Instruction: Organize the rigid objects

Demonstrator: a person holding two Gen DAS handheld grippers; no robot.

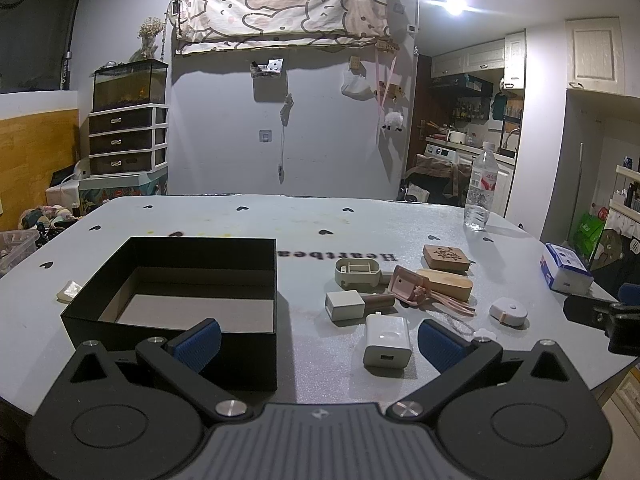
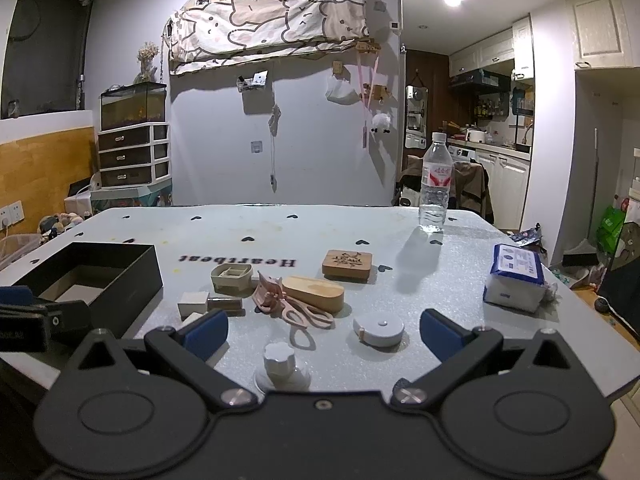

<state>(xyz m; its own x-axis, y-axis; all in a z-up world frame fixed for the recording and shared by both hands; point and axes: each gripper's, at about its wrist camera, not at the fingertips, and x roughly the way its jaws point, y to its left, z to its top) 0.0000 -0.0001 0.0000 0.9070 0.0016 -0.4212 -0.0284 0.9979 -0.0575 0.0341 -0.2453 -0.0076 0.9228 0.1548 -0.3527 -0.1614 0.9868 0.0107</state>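
Nothing packed yet: the black box (image 1: 176, 280) sits empty (both tongs gape, ungripping) while the clutter (image 2: 296, 292) crowds the counter (image 2: 440, 280).

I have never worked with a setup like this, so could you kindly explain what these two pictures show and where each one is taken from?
Each picture comes from a fisheye camera mounted on a hand-held gripper that a person carries, looking forward along its two blue-padded fingers. One view belongs to the left hand-held gripper, the other to the right hand-held gripper. Both are open and hold nothing. On the grey table stands an empty black box. Beside it lie small items to sort: a white charger, a round white tape measure, pink scissors, two wooden boxes and a water bottle.
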